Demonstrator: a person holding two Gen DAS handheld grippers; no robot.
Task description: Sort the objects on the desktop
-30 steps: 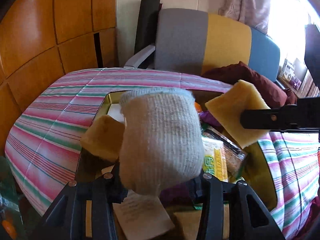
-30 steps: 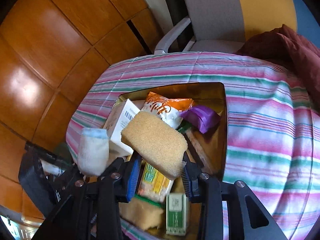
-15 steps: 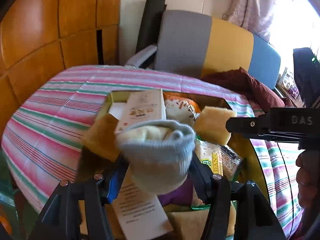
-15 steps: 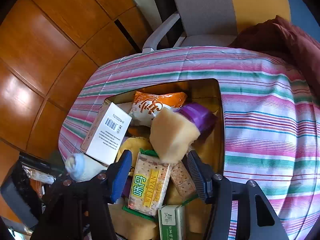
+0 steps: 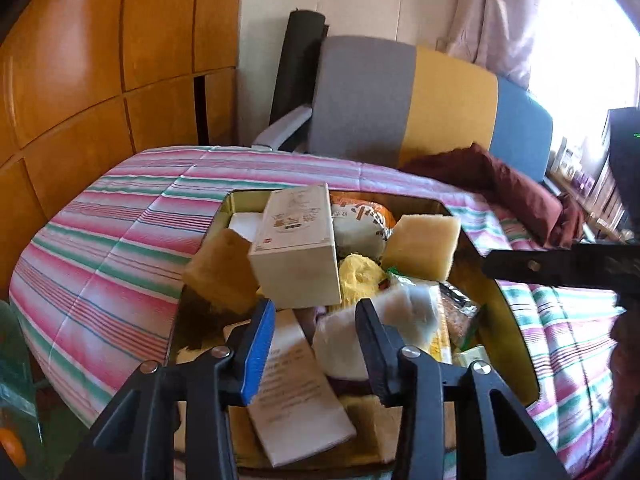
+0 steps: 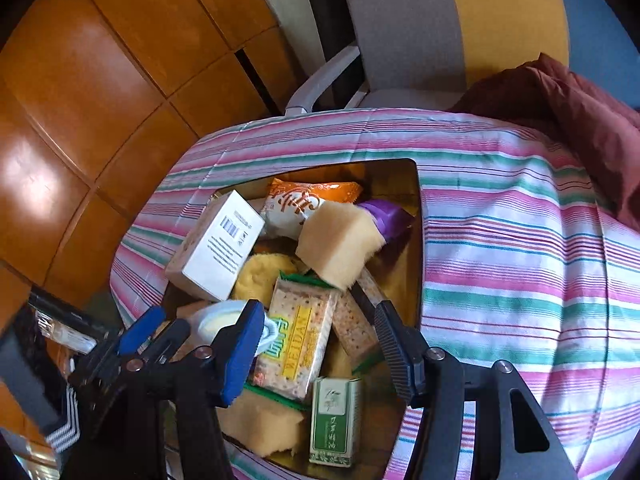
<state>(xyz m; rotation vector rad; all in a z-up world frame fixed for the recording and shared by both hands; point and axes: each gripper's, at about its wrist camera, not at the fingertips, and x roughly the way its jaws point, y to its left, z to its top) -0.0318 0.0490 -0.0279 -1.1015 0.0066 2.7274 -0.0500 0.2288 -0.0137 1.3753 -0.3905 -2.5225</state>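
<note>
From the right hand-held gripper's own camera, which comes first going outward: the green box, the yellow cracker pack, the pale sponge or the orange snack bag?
Measured from the right hand-held gripper:
1. Yellow cracker pack, between its fingers.
2. Green box, low beside the gripper; nearly level with the pack, too close to call.
3. Pale sponge, mid-tray.
4. Orange snack bag, far end.

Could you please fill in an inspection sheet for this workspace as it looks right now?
Surface: striped cloth over the table.
Job's things: gold tray piled with sponge, white box, cracker pack, green box, rolled sock.
Clutter: maroon cloth at the table's far edge.
Grippers: left gripper and right gripper both open, holding nothing.
Cables: nothing seen.
Surroundings: chair, wood panelling.
</note>
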